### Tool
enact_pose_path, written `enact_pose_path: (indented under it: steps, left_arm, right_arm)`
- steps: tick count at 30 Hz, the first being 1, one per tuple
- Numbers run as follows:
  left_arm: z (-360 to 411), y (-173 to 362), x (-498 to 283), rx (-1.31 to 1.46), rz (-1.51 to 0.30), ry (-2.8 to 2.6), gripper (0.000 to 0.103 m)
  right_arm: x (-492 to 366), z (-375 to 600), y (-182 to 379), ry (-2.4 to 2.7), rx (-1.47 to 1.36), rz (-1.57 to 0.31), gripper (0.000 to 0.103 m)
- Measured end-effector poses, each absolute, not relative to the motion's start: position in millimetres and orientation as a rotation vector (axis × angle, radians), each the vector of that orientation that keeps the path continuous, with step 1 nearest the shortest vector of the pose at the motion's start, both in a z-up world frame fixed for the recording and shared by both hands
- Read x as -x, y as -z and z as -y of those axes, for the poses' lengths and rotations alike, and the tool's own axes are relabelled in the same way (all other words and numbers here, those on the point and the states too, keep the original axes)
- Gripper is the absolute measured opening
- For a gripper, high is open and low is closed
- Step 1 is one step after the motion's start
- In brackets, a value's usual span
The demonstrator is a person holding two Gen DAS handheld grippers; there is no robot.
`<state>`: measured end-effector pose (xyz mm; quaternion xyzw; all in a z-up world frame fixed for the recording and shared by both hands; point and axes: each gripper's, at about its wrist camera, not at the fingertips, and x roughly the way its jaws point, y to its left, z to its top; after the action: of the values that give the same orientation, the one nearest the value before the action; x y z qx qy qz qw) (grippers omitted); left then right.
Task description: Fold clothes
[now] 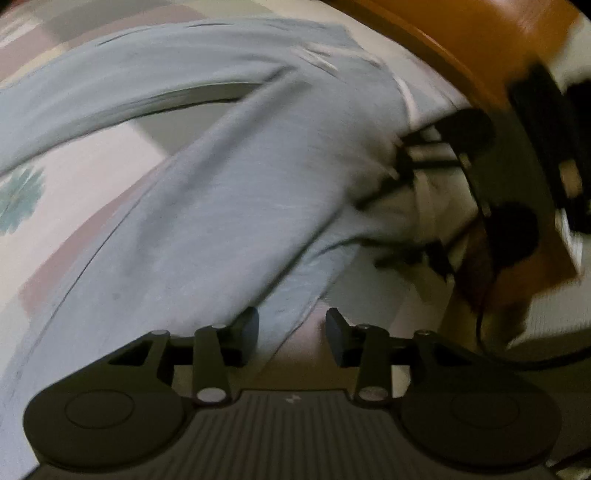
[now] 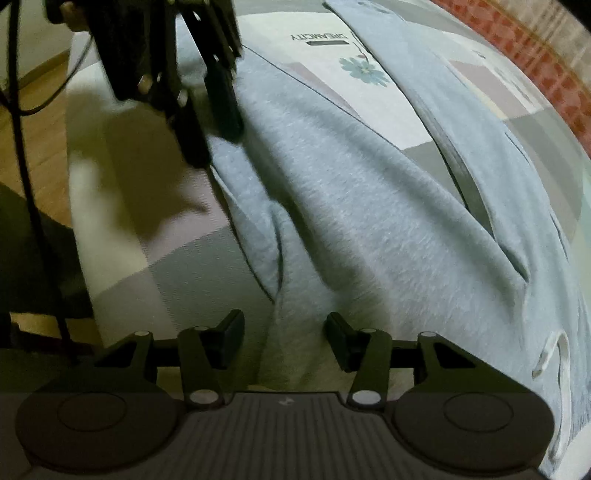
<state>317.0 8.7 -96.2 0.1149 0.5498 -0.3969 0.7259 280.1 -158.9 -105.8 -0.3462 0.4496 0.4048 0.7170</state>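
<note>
A light grey pair of sweatpants (image 2: pixel 369 206) lies spread on a bed, its two legs running away from me and a white drawstring (image 2: pixel 554 354) at the waist on the right. In the right wrist view my right gripper (image 2: pixel 284 336) is open, with a fold of the grey fabric lying between its fingers. My left gripper (image 2: pixel 210 125) hovers over the cloth's left edge at the top left. The left wrist view is blurred: the left gripper (image 1: pixel 291 328) is open over a hem of the sweatpants (image 1: pixel 229 206), and the right gripper (image 1: pixel 410 210) stands at the cloth's right side.
The bedsheet (image 2: pixel 177 269) is patchwork pink, grey and white with a teal flower (image 2: pixel 364 70) and printed text. Wooden floor (image 2: pixel 33 140) and black cables lie past the bed's left edge. An orange wooden board (image 1: pixel 461 33) and a red patterned strip (image 2: pixel 535 55) border the bed.
</note>
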Motion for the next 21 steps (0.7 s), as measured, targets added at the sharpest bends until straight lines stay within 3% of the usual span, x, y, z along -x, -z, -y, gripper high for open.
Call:
enact_pose_path:
  steps: [2,9,13,21]
  left_arm:
    - [3.8,97.8,-307.4,-0.354,-1.171,0.908,0.040]
    - [31.6,106.2,-288.5,-0.561,-1.057,0.902,0.039]
    - [24.8,104.9,-290.1,-0.565,-1.032,0.919,0.008]
    - [-1.0,87.1,-297.3,-0.393,-1.164,1.052,0.004]
  right_arm:
    - [-286.8,160.6,103.4,-0.884,0.754,-1.009,0.037]
    - [-304.4,170.9,89.0,-0.831,0.652,-1.033,0.038]
    - [-289.9,168.7,80.1,-0.899,0.720,-0.964,0.038]
    - [-269.1,154.7,73.7,-1.057,0.801,-0.882,0.039]
